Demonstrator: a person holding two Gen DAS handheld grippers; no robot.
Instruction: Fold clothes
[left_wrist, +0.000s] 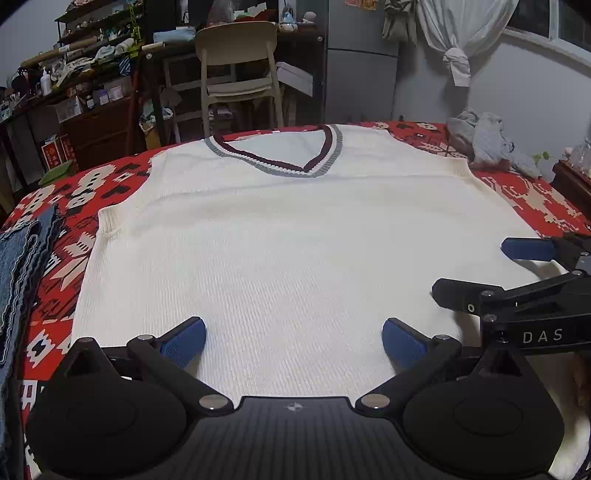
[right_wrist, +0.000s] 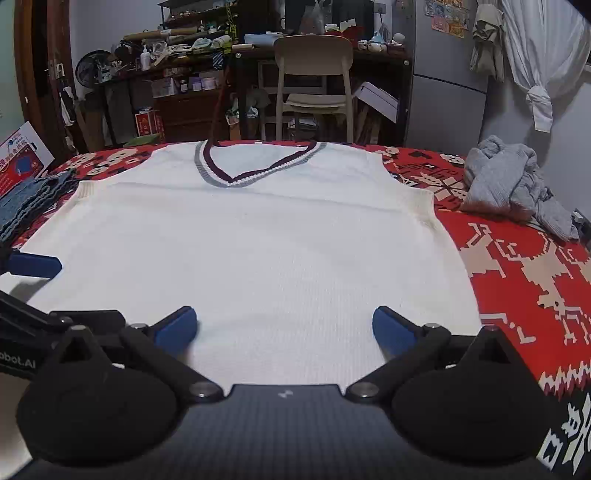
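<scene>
Both the left gripper and right gripper are hovering spread wide over the flat white vest lying on the table.

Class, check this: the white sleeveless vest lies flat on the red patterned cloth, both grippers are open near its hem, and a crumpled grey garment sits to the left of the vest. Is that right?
One detail is wrong. The grey garment lies to the right of the vest, as the right wrist view shows. The vest does lie flat on the red cloth, and the left gripper and right gripper both have open jaws near its hem.
</scene>
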